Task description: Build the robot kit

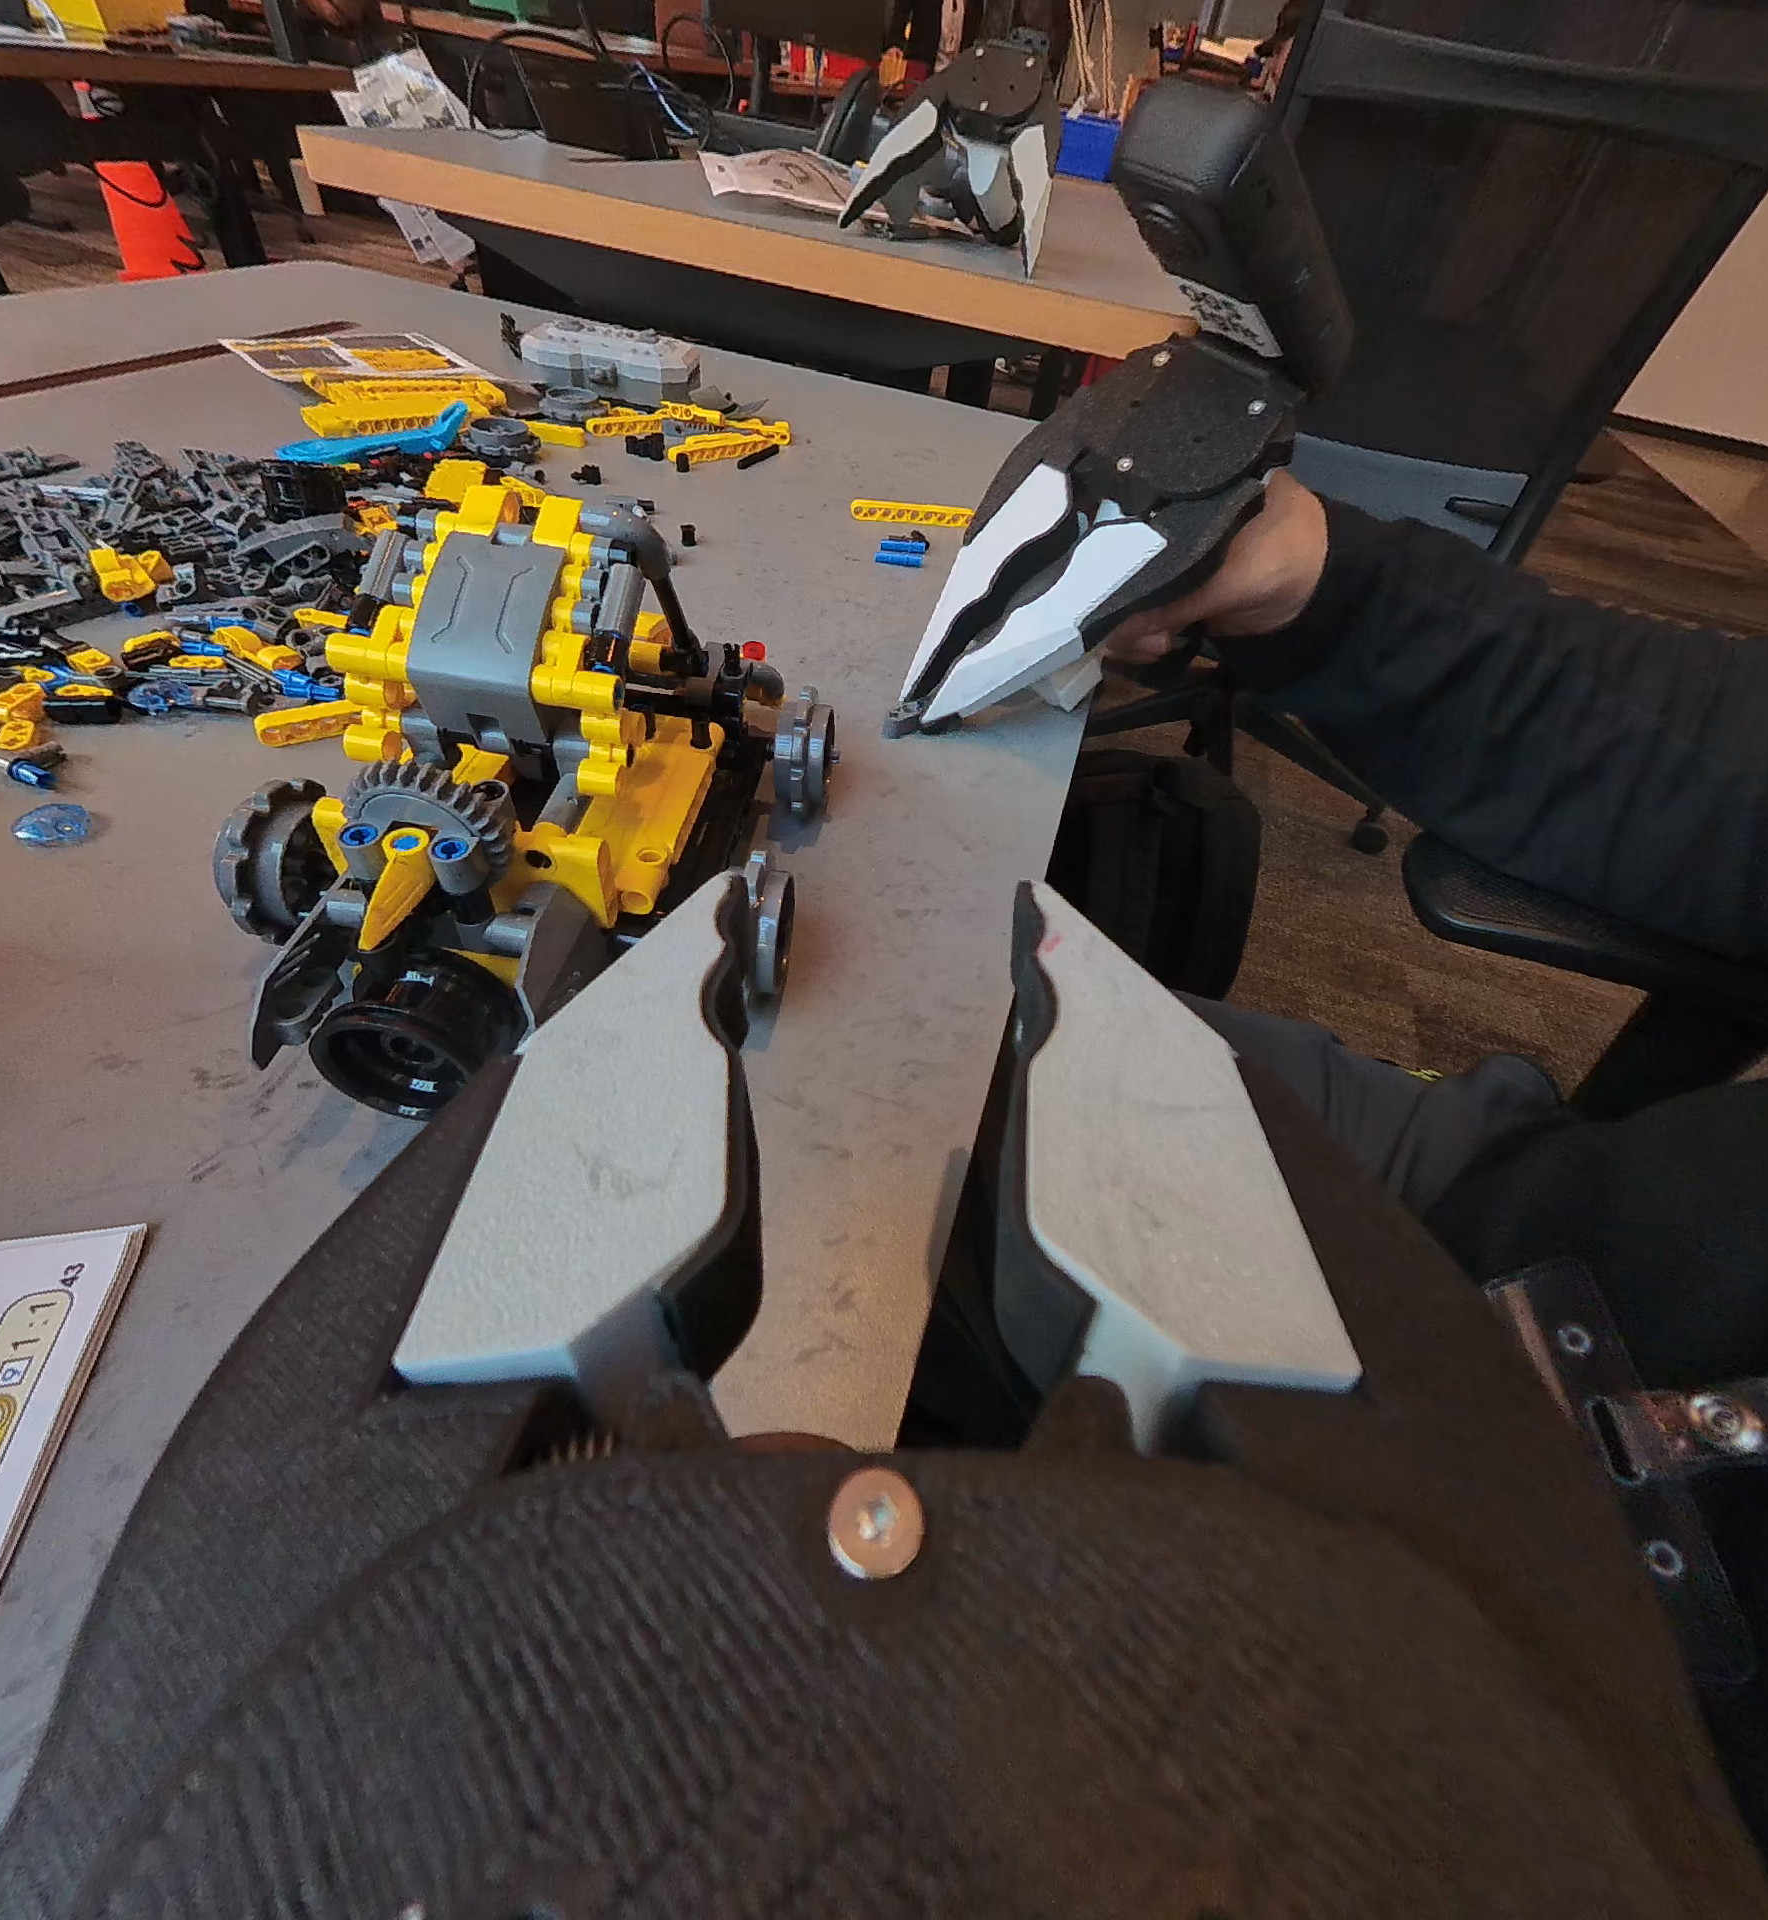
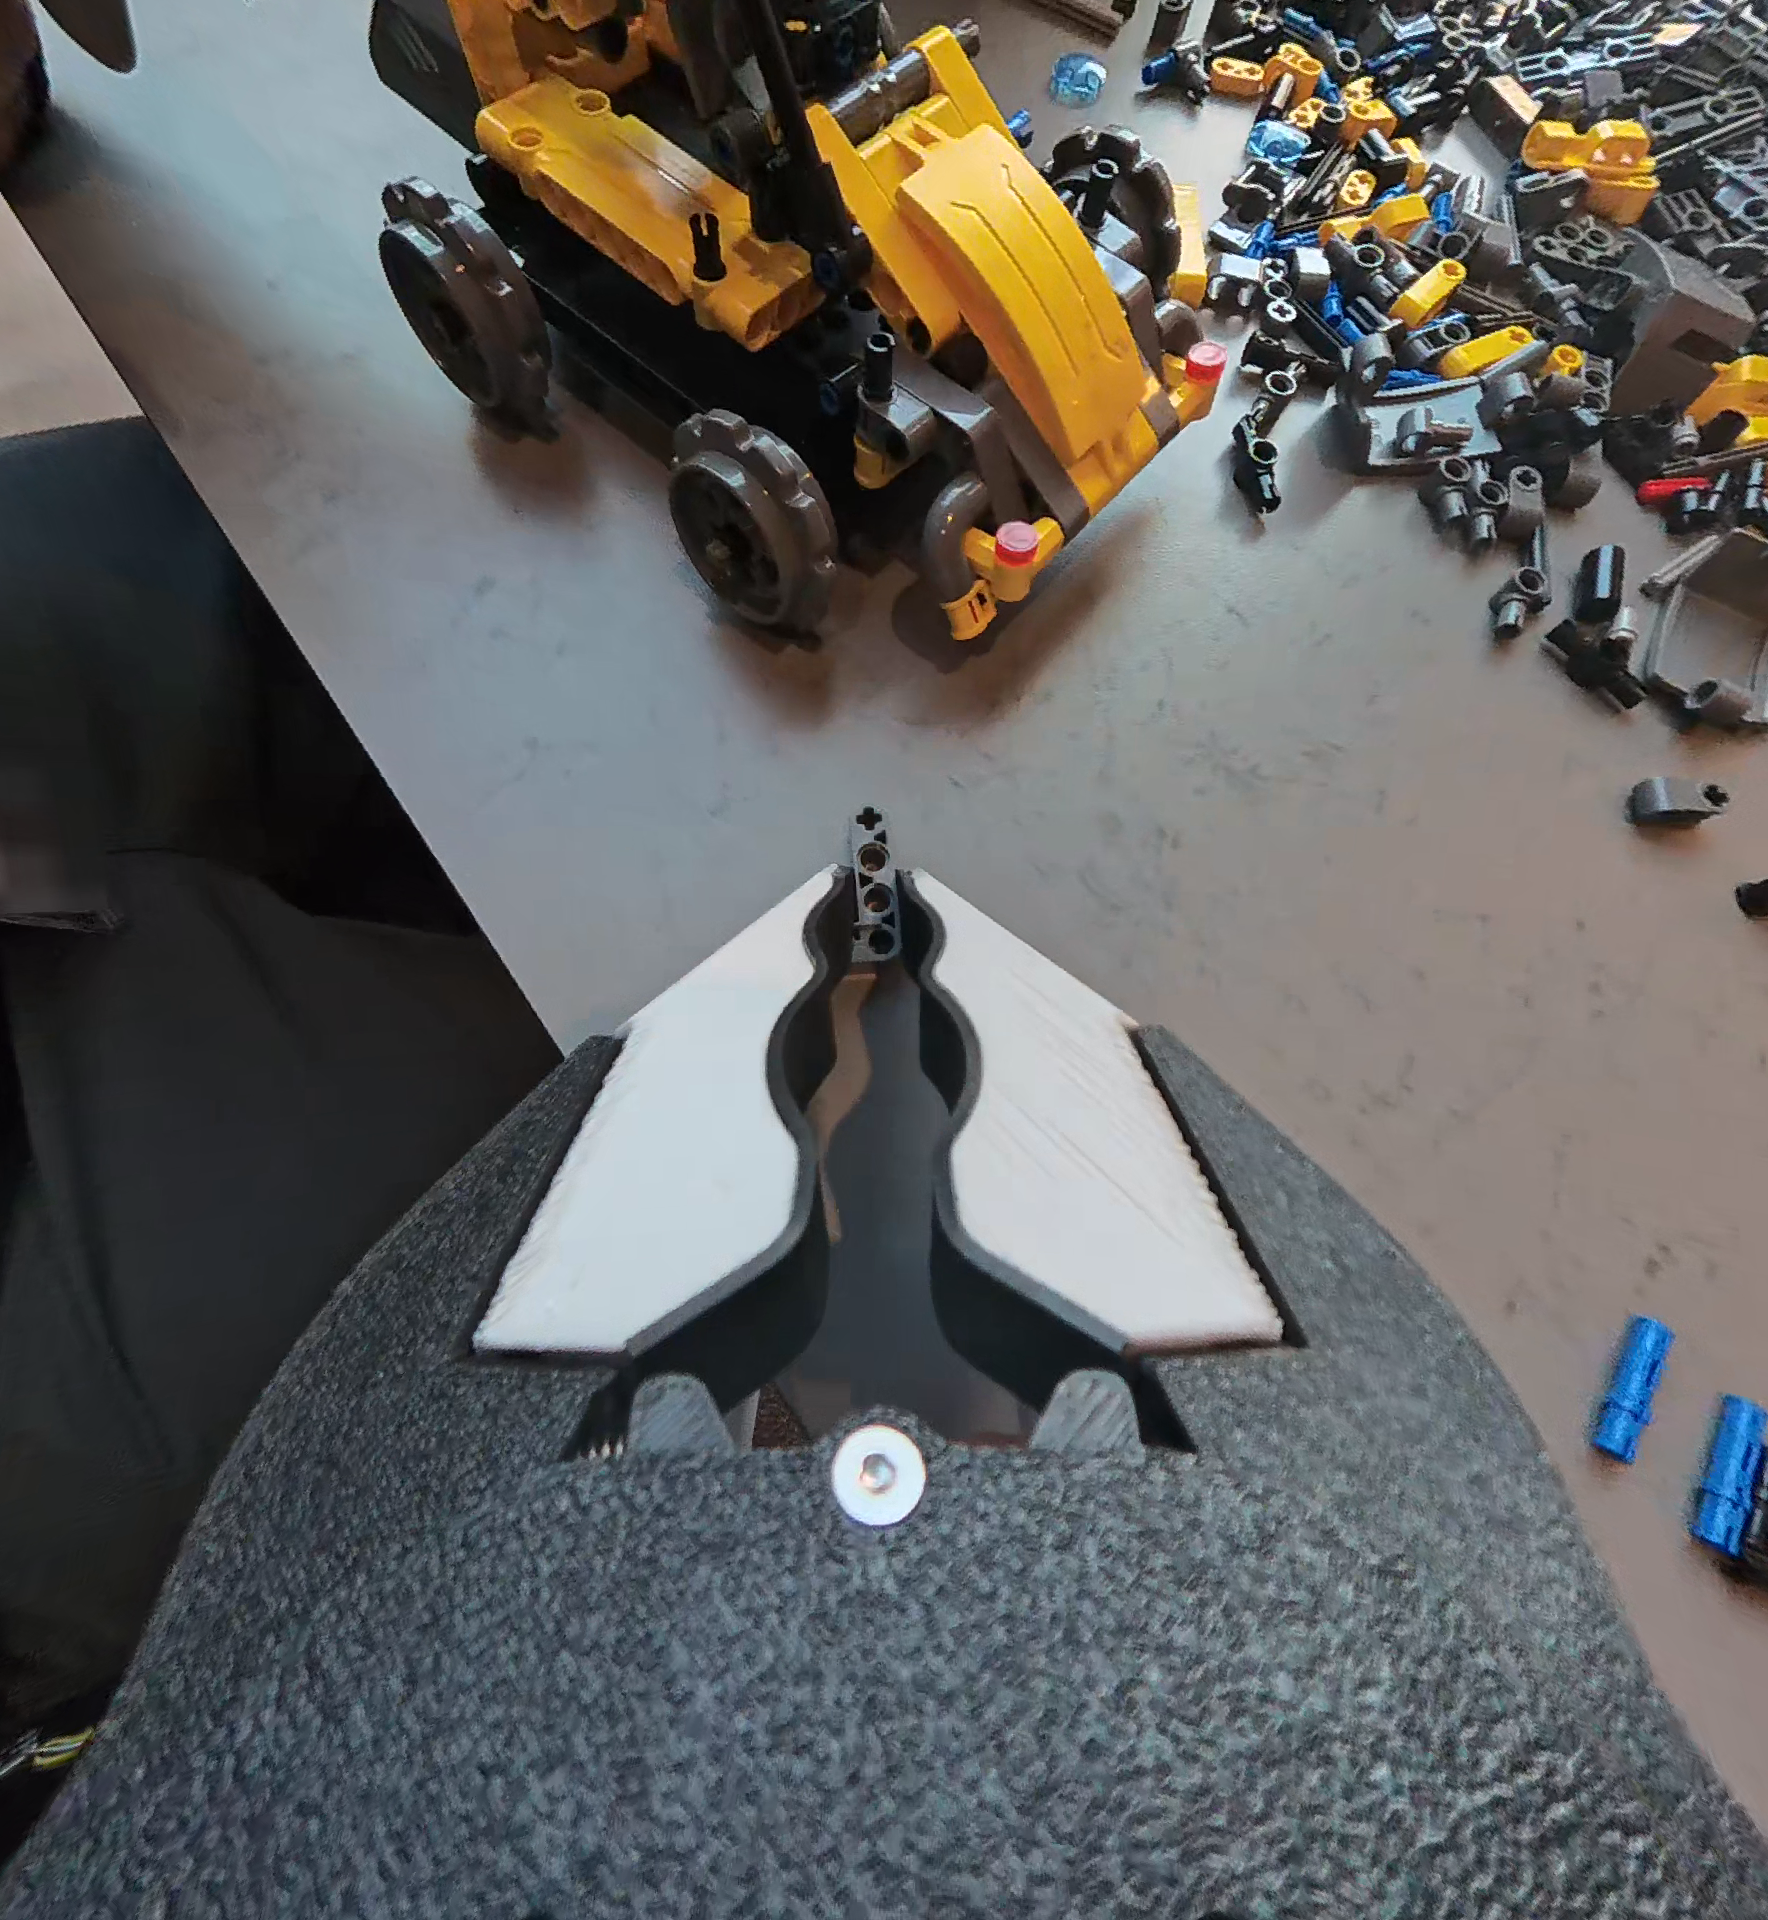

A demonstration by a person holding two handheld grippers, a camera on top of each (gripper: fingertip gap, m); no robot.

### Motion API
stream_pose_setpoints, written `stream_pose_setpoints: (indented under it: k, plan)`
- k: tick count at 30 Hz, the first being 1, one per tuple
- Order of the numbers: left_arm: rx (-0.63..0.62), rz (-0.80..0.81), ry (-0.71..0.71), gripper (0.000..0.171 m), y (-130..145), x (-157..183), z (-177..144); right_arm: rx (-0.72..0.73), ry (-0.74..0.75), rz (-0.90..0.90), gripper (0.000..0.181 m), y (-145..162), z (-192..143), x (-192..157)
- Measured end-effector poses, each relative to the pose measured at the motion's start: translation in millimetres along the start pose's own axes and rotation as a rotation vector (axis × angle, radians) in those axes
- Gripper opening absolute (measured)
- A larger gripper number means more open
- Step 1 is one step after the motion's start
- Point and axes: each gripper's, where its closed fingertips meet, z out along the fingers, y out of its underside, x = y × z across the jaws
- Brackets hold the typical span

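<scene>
Firstly, left wrist view: left gripper spread wide, empty, lower centre, just beside yellow brick vehicle on grey table; loose parts pile upper left.

Right wrist view: right gripper pinching 1 small grey beam, centre; 2 blue pins lower right.

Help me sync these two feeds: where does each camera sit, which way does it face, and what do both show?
Left wrist view: sits behind the open left claw, looking across the grey table past the yellow vehicle model; a dark sleeve shows.
Right wrist view: sits behind the right claw, shut on a small grey beam, looking down at the table edge; dark clothing shows.
Shared: model, table, loose parts pile, right claw, beam.
</scene>
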Motion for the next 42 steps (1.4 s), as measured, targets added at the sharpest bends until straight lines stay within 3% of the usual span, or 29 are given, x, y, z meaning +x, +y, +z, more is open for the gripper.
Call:
stream_pose_setpoints:
  k: [8,42]
  plan:
    - [0.004,-0.003,-0.012,0.046,-0.5,-1.7,-0.1,0.010,-0.099,-0.014,0.008,-6.4,6.4,-15.9]
    - [-0.015,0.002,-0.010,0.047,1.6,-1.5,2.1,0.066,-0.163,0.007,0.011,-9.6,0.6,-22.2]
